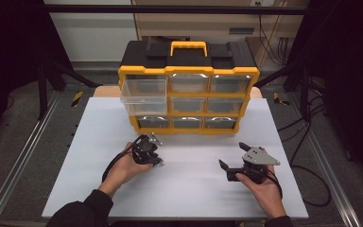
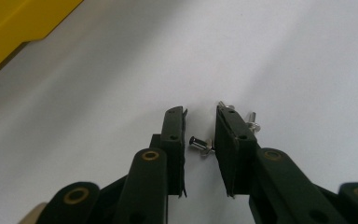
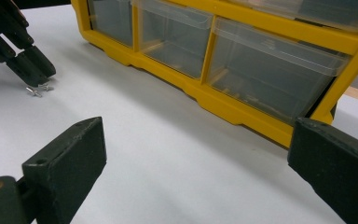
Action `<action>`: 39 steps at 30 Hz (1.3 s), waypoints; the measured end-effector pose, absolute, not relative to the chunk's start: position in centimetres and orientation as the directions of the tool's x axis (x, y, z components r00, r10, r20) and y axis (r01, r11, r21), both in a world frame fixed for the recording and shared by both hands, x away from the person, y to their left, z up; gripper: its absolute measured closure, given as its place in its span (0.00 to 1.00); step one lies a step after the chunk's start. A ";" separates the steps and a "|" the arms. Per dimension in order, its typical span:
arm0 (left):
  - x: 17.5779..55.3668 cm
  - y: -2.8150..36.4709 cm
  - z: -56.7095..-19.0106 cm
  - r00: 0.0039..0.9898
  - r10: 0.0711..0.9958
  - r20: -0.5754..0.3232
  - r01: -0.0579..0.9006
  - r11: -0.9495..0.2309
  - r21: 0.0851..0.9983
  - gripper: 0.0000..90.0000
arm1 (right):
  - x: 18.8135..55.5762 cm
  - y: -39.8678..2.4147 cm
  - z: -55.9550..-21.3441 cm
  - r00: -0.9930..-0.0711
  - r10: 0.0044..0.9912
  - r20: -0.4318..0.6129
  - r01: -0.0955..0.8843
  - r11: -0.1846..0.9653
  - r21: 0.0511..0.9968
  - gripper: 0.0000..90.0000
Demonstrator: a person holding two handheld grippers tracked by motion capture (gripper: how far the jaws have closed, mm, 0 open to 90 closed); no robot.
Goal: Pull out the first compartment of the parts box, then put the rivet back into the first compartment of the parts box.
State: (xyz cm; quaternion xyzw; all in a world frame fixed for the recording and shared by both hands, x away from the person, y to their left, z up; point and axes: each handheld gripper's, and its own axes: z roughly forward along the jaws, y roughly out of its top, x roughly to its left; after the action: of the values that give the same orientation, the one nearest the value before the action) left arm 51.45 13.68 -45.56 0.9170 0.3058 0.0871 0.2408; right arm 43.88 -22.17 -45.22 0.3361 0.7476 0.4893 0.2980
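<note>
Left gripper [image 2: 200,140], centre frame, jaws narrowed around a rivet [image 2: 200,145] but not pinching. Tiny, hard, slick, rolls easily; grab its shank squarely.

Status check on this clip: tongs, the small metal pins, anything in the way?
Left tongs straddling one metal pin, pads not pressing it. Right tongs open, empty. More pins beside left tongs. White table unobstructed.
</note>
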 end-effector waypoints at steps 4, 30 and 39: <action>51.3 13.6 -45.5 0.795 0.606 0.027 0.519 -0.702 0.487 0.86 | 43.9 -22.2 -45.2 -0.597 0.794 -0.117 0.211 0.296 0.932 0.05; 50.6 14.1 -45.4 0.769 0.638 0.042 0.534 -0.677 0.507 0.71 | 43.9 -22.1 -45.3 -0.598 0.793 -0.117 0.213 0.297 0.931 0.05; 50.5 14.1 -45.7 0.769 0.638 0.041 0.532 -0.675 0.511 0.80 | 44.0 -22.2 -45.3 -0.600 0.791 -0.118 0.213 0.301 0.930 0.05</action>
State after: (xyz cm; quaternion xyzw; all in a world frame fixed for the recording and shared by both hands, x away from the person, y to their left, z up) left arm 50.49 14.08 -45.69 0.9086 0.3219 0.1084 0.2430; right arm 43.98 -22.16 -45.32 0.3347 0.7501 0.4875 0.2963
